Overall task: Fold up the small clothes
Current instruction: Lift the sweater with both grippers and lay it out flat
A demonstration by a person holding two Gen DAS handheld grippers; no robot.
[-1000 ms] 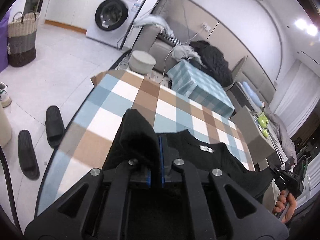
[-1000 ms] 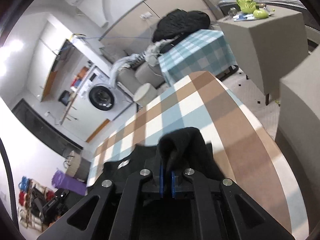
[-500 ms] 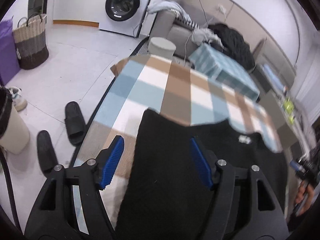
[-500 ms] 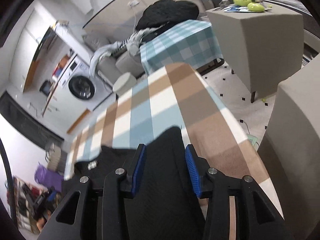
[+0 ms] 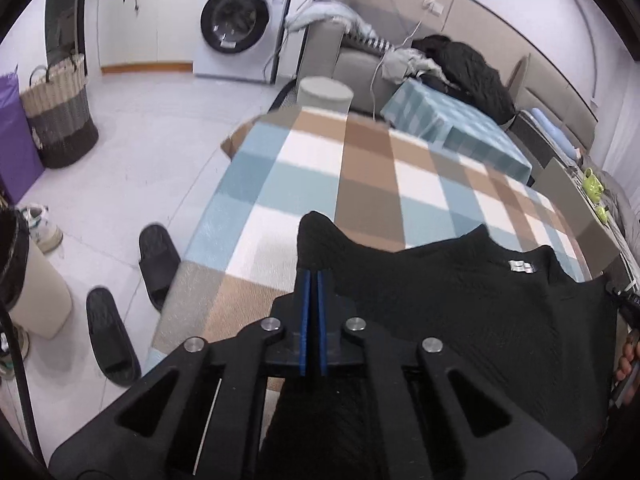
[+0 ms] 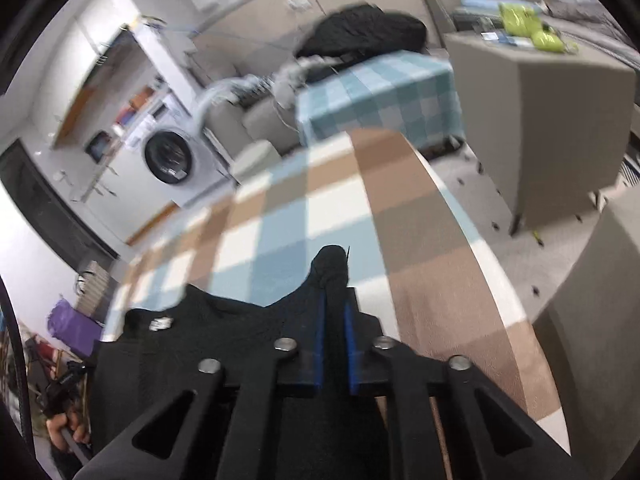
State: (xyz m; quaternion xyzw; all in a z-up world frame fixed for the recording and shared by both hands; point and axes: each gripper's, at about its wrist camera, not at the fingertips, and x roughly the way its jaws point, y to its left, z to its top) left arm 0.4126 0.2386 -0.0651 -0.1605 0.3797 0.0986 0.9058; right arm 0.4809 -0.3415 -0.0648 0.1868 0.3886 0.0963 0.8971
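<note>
A black knit garment [image 5: 460, 304] with a small white neck label [image 5: 522, 267] is held up over the checked table [image 5: 360, 168]. My left gripper [image 5: 314, 280] is shut on the garment's left top corner, which pokes out past the blue pads. My right gripper [image 6: 335, 304] is shut on the other top corner of the garment [image 6: 208, 344]; its tip sticks up between the pads. The label also shows in the right wrist view [image 6: 161, 323]. The cloth hangs stretched between the two grippers.
The table [image 6: 420, 240] has a blue, brown and white checked cloth. Two black slippers [image 5: 132, 280] lie on the floor at the left. A washing machine [image 5: 240, 24], a woven basket [image 5: 60, 112], a sofa with clothes [image 5: 460, 64] and a beige cabinet [image 6: 540, 120] stand around.
Both grippers opened half a second ago with the garment lying flat, and have since shut again on its top corners. The garment now hangs stretched between them.
</note>
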